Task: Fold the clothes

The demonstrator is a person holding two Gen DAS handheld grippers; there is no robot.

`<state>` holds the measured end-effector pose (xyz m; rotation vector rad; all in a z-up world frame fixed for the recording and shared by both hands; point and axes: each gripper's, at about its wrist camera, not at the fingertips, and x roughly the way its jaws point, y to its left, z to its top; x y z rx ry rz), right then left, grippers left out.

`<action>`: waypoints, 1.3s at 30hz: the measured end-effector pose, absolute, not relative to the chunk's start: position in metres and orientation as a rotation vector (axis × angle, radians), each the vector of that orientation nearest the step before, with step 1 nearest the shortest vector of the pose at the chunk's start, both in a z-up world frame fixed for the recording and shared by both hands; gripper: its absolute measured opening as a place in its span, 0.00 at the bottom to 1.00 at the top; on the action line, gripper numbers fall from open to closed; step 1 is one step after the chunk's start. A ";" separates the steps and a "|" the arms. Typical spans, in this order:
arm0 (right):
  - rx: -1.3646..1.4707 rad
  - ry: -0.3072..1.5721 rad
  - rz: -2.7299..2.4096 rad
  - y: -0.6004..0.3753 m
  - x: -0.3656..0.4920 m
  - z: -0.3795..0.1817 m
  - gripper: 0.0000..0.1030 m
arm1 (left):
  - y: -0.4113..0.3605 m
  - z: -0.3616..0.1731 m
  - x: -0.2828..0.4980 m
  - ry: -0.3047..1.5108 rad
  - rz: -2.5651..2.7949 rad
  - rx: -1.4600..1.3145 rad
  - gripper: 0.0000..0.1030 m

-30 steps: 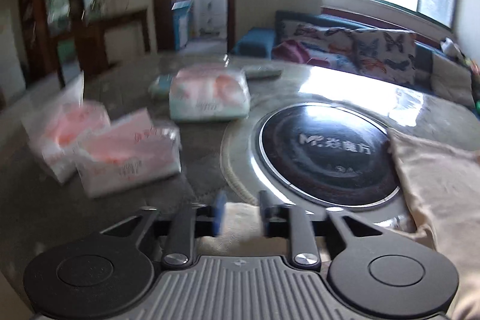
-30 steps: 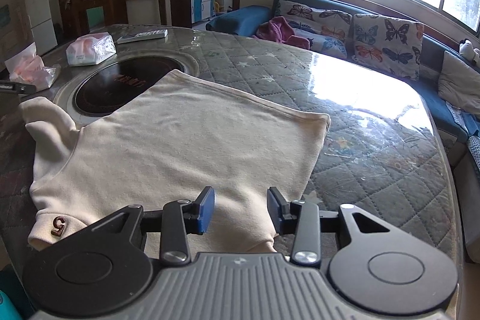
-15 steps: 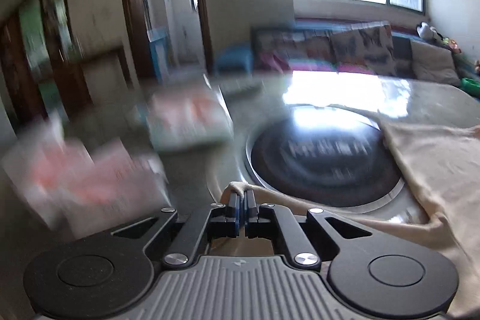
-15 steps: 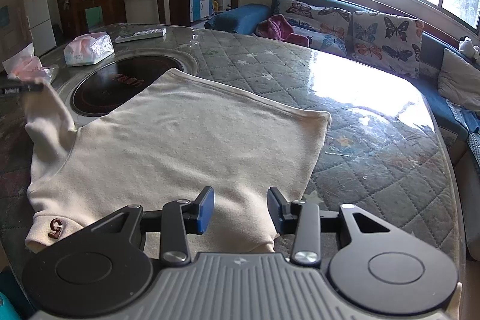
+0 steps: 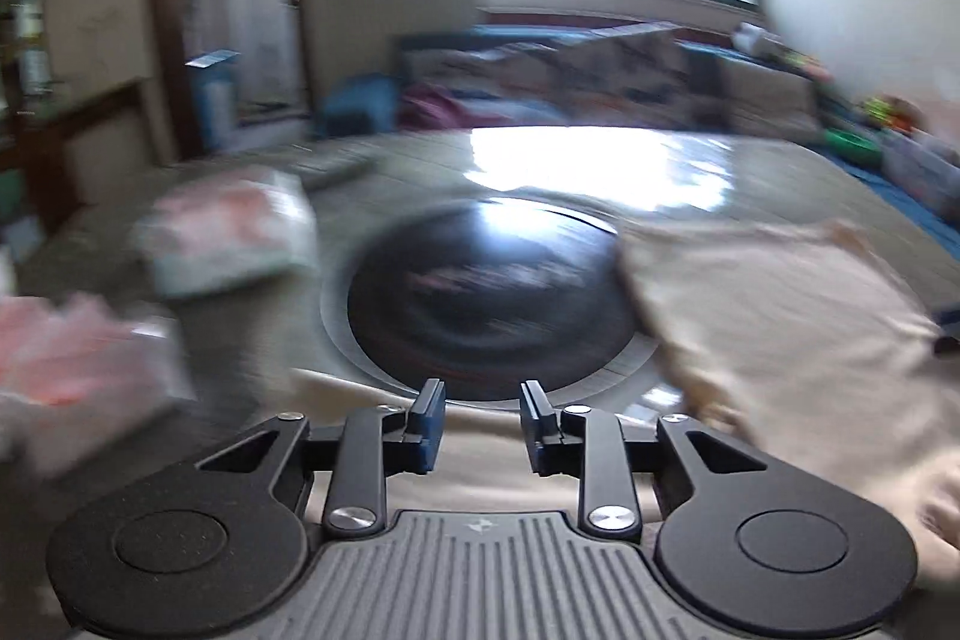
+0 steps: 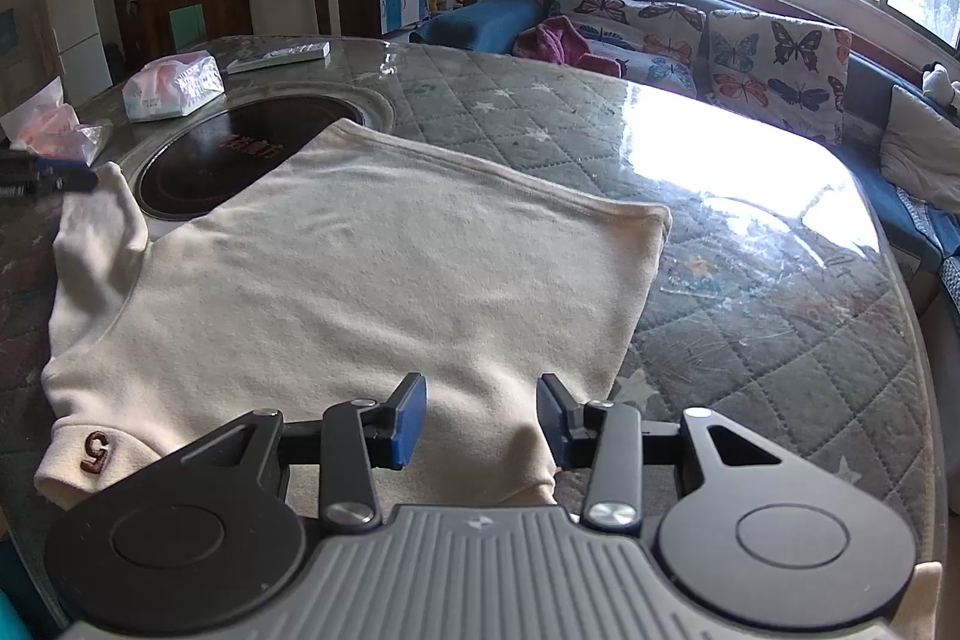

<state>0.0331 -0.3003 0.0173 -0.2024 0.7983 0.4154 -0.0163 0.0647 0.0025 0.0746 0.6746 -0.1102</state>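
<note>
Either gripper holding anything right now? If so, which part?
Nothing held. Left gripper jaws stand apart over the cream shirt's sleeve; right gripper jaws stand apart above the other sleeve, clamping no fabric.

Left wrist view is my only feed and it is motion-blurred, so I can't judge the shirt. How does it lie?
Observer: The cream shirt lies spread flat on the table, with its far corner over the dark round cooktop.
Operator: Where is the right hand-held gripper?
Observer: The right hand-held gripper is open above the shirt's near edge and grips nothing.
Operator: Any marking to orient by?
Observer: A brown 5 sits on the cuff at the near left.
</note>
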 end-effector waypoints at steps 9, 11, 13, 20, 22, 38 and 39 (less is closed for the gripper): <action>-0.180 0.809 0.382 -0.316 0.035 0.012 0.40 | 0.049 -0.002 -0.007 0.733 -0.113 0.076 0.27; -0.167 0.802 0.375 -0.319 0.034 0.015 0.40 | 0.041 0.007 -0.006 0.711 -0.151 0.048 0.27; -0.164 0.794 0.371 -0.320 0.031 0.017 0.40 | 0.026 0.011 -0.003 0.697 -0.204 0.038 0.27; -0.151 0.812 0.319 -0.328 0.025 0.010 0.39 | -0.025 -0.006 0.003 0.728 -0.337 0.096 0.27; -0.147 0.821 0.304 -0.334 0.022 0.009 0.39 | -0.030 -0.012 0.004 0.740 -0.345 0.121 0.27; -0.236 0.796 0.636 -0.273 -0.036 0.022 0.40 | -0.076 -0.004 -0.051 0.726 -0.575 0.233 0.28; -0.259 0.798 0.660 -0.267 -0.041 0.020 0.40 | -0.079 -0.006 -0.054 0.730 -0.584 0.248 0.28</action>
